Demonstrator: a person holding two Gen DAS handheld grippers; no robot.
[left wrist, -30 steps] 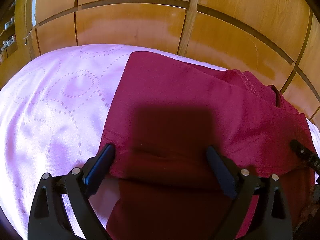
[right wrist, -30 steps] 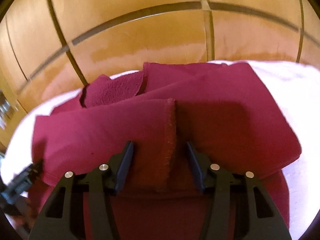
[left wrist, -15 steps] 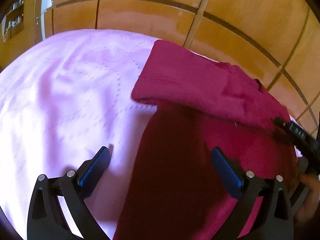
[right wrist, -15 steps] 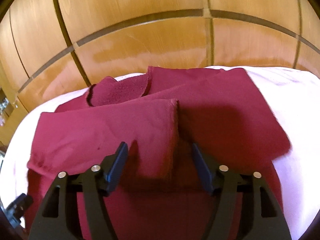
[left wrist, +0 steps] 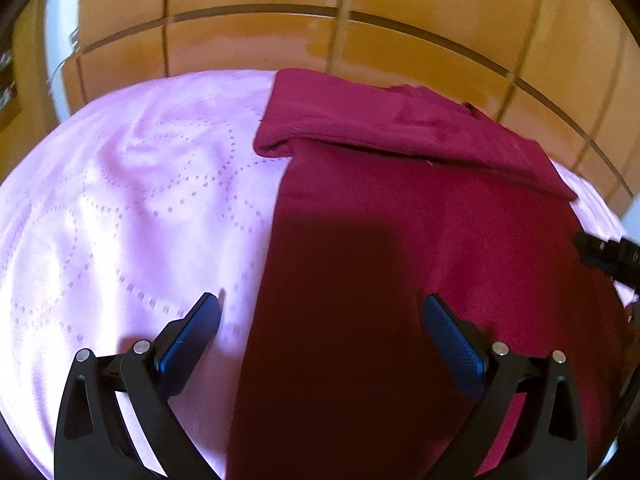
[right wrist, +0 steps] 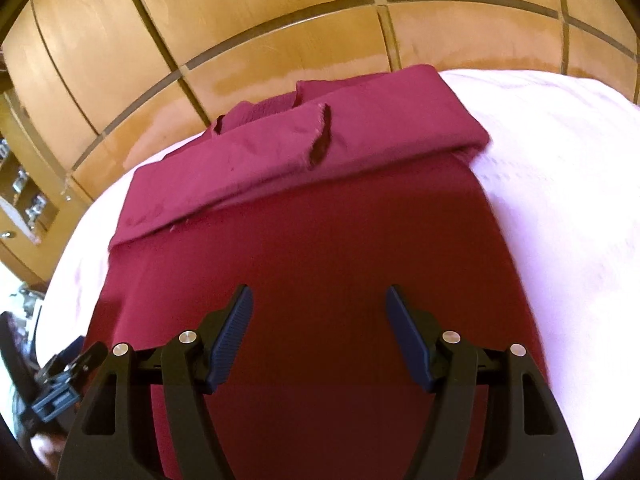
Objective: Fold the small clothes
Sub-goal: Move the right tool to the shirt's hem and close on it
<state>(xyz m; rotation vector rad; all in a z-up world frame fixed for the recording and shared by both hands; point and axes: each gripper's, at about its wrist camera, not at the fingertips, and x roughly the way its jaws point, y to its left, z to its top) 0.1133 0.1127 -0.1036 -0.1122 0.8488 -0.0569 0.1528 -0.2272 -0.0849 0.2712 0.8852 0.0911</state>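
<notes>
Both grippers are off the dark red fleece garment [left wrist: 420, 216] now — a second ago each sat right over the folded-over flap, the right one straddling its raw edge; that flap now lies up at 12 o'clock in both wrist views and neither tool touches it. The left gripper [left wrist: 322, 316] has its jaws spread wide with nothing between the blue pads, left pad over the pale pink quilted bed cover [left wrist: 132, 200], right pad over the cloth's long body, straddling its left edge. The right gripper [right wrist: 320, 316] has just been opening its jaws; only flat red cloth lies below the gap, no pinch. The garment lies flat on the cover, top band folded down across its width, long body running toward 6 o'clock; the orange wooden panelled wall [right wrist: 280, 28] stands behind. The flap edge looks slightly skewed, with a small gape at 12 o'clock in the right view. My read: first fold is placed and released, and both tools have backed toward the near end — likely next is a pick at the lower hem to fold it up.
</notes>
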